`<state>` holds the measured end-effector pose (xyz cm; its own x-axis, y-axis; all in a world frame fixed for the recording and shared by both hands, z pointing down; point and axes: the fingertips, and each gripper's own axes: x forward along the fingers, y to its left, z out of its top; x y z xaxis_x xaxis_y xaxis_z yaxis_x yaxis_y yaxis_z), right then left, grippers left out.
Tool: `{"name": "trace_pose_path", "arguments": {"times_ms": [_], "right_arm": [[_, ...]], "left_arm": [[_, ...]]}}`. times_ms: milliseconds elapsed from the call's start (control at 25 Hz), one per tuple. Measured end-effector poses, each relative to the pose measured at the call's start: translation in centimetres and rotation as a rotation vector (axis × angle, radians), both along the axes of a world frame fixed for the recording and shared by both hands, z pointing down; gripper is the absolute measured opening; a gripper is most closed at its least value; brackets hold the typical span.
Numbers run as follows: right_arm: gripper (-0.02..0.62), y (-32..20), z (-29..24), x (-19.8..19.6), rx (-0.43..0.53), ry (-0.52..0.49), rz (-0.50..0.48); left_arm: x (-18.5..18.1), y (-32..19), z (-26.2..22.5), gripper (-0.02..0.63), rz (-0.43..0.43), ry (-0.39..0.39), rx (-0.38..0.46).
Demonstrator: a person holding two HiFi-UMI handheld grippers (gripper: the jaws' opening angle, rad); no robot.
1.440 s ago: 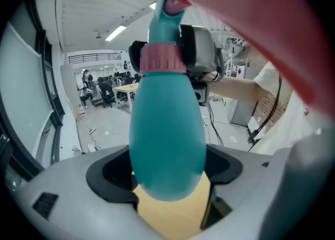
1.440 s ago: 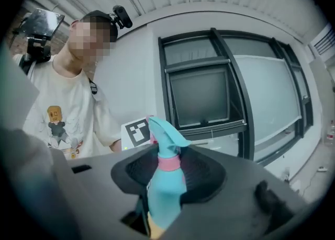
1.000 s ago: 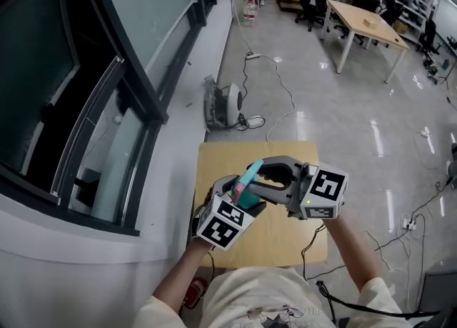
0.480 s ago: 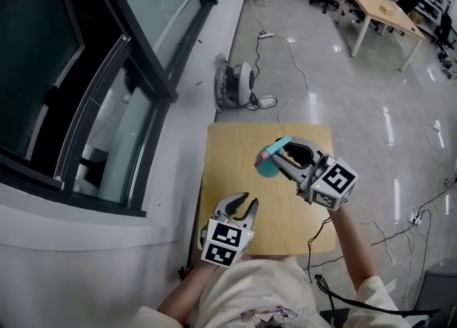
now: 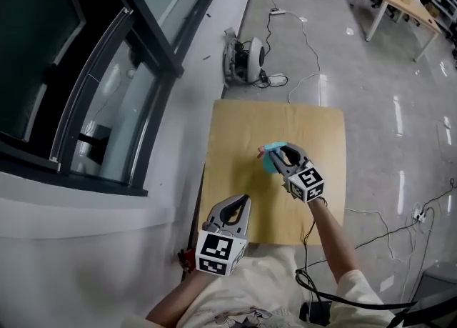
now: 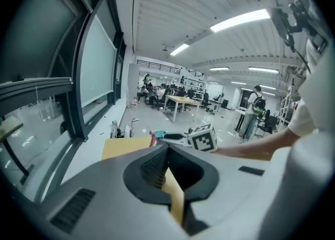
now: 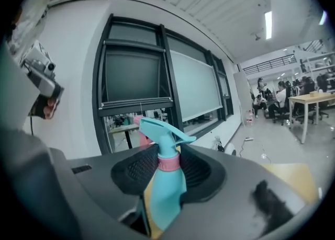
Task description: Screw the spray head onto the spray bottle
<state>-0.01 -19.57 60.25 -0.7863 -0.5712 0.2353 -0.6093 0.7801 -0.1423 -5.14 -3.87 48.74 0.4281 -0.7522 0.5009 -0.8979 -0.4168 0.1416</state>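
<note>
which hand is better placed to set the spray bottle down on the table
Right. The right tool grips the teal spray bottle by its body, over the wooden table. The left tool is shut and empty, back at the table's near edge.

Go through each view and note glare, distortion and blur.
Head view: sharp, with white light streaks glaring off the glossy floor. Left gripper view: fisheye curves the window frame, corners black. Right gripper view: same curving; spray bottle in focus.
</note>
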Motion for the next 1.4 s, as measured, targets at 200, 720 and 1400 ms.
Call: {"name": "trace_pose_path", "arguments": {"times_ms": [200, 720, 1400], "right_arm": [[0.13, 0.3, 3.2, -0.9, -0.016, 0.002, 0.031], [0.188, 3.5, 5.9, -1.0, -0.099, 0.014, -0.003], [0.174, 14.8, -1.9, 5.0, -0.219, -0.03, 0.131]], "left_arm": [[-1.5, 0.0, 0.0, 0.007, 0.02, -0.015, 0.013], [-2.2, 0.0, 0.9, 0.008, 0.015, 0.047, 0.024], [-3.7, 0.3, 0.3, 0.006, -0.026, 0.178, 0.018]]}}
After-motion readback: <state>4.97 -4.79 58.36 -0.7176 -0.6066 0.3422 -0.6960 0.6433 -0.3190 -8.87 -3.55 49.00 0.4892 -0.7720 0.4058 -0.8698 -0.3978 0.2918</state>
